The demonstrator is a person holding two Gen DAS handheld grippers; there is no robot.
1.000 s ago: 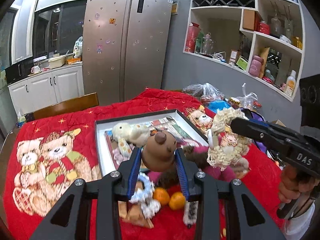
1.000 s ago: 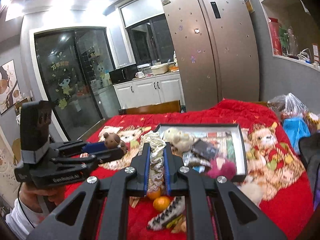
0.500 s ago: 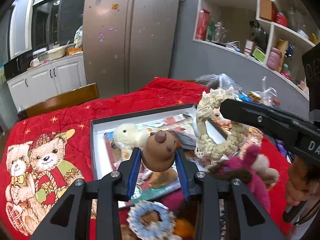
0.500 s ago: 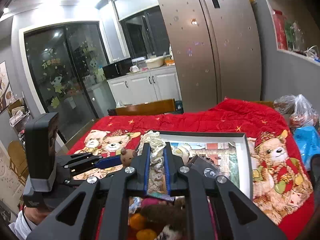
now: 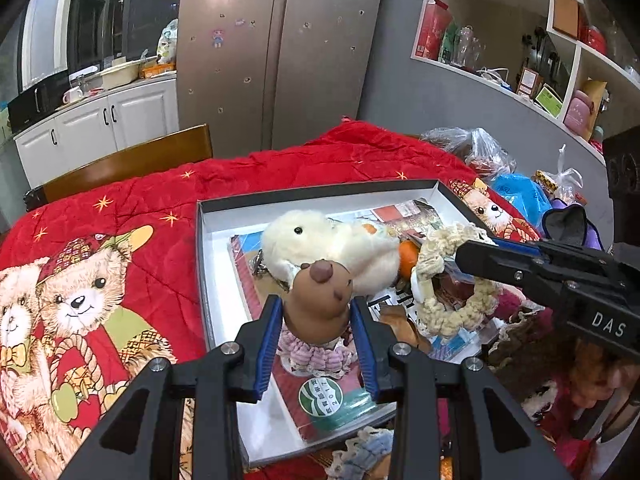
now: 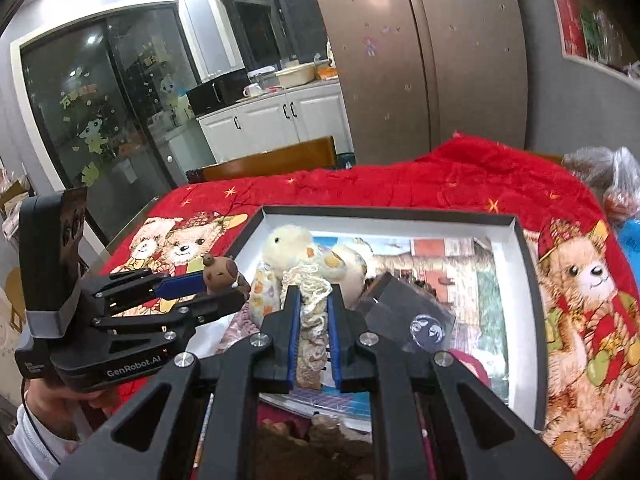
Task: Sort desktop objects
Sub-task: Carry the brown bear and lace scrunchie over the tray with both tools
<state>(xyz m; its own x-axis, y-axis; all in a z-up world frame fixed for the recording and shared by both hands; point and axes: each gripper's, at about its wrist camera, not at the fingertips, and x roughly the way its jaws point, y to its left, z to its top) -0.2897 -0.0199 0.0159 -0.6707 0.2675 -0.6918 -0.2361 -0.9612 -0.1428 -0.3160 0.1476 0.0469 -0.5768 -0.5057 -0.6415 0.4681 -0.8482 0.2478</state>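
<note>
Over the white tray [image 5: 208, 264], a brown bear-headed toy [image 5: 320, 300] and a cream knitted ring [image 5: 448, 280] are clamped in the left gripper [image 5: 318, 344] and right gripper [image 6: 314, 340] jaws.

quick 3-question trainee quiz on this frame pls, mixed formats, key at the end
1. True or false: the left gripper is shut on the brown toy figure.
2. What does the right gripper hold? A) an orange B) the cream crocheted ring C) a pen
3. Fill in: the cream plush duck lies inside the ____ on the red bear-print blanket.

Key: 1 true; 2 B; 3 shallow box.
</note>
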